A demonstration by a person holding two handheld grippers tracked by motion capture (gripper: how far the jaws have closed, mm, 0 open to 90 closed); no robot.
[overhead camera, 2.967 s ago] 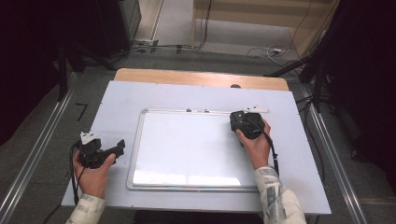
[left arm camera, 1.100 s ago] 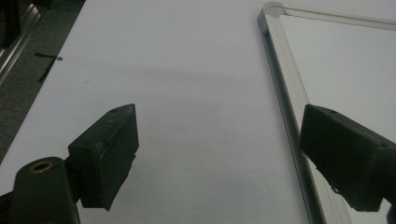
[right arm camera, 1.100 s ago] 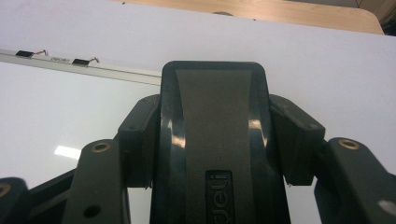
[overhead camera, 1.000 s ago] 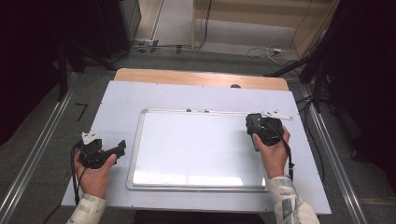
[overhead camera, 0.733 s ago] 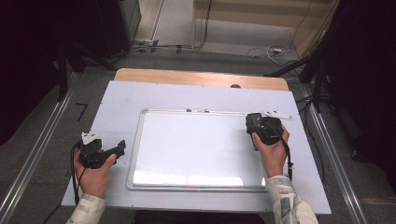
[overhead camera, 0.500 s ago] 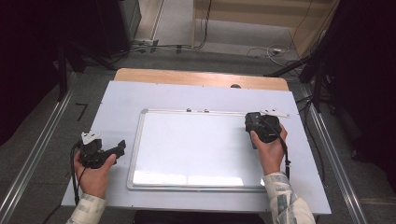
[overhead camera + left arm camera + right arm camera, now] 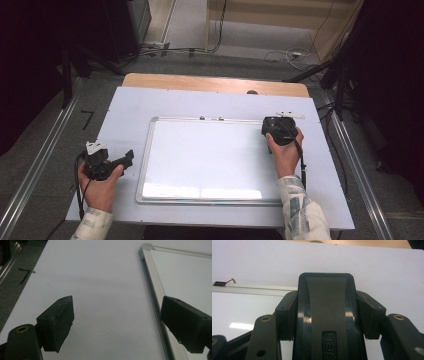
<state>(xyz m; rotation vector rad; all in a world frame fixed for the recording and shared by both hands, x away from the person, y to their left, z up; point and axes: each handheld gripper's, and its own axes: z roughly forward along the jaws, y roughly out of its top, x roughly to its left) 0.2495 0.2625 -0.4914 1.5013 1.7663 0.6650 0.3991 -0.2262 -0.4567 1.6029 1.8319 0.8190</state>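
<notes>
Lengthwise, the right claw (image 7: 327, 315) clamps a black eraser (image 7: 327, 305) pointing away; left claw (image 7: 117, 322) spread.

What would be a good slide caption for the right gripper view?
Right gripper clamped on a black whiteboard eraser at the top edge of the whiteboard.

Glare on whiteboard (image 7: 200, 192), dim dark surroundings

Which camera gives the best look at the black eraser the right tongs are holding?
Right gripper view: the black eraser sits close up, clamped between the jaws. High view shows it small and dark at the whiteboard's right edge.
</notes>
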